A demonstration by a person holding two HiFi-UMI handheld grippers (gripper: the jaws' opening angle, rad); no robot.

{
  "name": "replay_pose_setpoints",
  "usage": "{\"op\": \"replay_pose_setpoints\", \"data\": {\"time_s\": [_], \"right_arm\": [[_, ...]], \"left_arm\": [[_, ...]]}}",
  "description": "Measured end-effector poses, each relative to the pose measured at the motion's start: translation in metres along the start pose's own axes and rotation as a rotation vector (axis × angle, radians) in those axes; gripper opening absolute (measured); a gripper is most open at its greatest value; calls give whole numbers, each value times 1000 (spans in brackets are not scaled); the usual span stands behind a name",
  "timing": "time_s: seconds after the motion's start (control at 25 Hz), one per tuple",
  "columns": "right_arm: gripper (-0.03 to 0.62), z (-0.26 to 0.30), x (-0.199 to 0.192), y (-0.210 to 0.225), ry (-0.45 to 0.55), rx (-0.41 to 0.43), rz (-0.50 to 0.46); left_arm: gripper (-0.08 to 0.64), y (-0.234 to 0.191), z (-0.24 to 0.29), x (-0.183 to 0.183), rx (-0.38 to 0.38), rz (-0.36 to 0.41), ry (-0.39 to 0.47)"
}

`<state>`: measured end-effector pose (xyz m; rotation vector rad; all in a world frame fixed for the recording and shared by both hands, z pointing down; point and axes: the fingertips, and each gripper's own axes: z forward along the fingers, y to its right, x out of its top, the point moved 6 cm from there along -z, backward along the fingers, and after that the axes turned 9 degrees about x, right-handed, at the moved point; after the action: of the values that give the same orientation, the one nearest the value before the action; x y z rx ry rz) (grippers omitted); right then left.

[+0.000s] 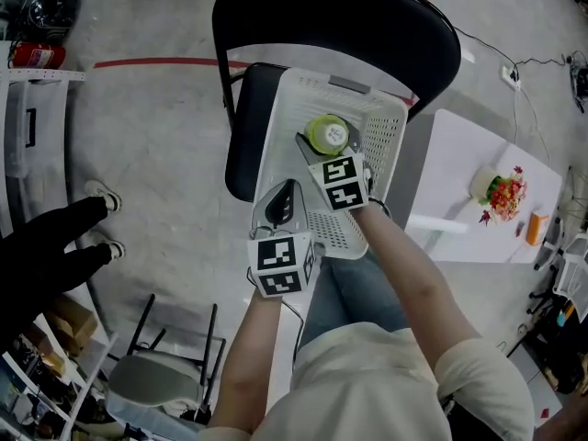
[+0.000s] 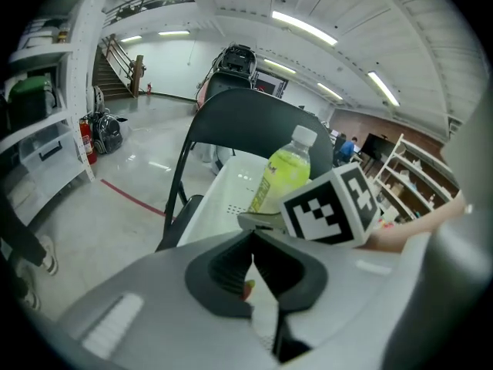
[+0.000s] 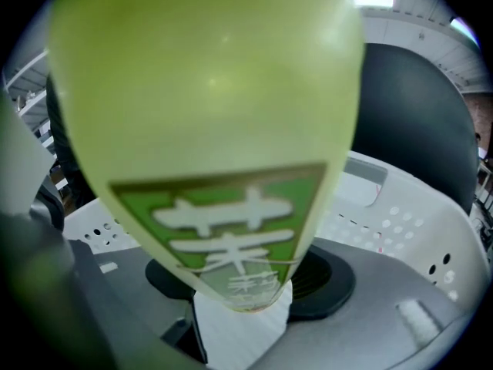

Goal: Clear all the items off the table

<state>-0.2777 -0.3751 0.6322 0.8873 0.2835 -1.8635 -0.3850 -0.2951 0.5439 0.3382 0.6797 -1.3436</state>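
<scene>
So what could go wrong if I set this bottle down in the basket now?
The basket seems to overhang the chair seat, so a hard drop might tip it. The left tool sits close beside the right tool, so they could bump and jolt the bottle.

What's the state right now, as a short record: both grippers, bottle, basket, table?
right gripper: shut on green bottle
bottle: upright, within the basket's outline; resting or not, unclear
left gripper: jaws together, nothing clearly held
basket: white, on black chair
table: at right, things still on it
</scene>
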Motion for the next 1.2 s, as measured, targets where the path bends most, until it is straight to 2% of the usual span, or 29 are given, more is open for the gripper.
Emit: {"op": "replay_pose_setpoints", "data": {"time_s": [0.6, 1.2], "right_arm": [[305, 74, -37, 18, -55, 2, -24], [333, 89, -58, 20, -113, 28, 1]], "left_arm": [[9, -10, 37, -12, -20, -41, -38], [9, 0, 43, -15, -32, -37, -46]]}}
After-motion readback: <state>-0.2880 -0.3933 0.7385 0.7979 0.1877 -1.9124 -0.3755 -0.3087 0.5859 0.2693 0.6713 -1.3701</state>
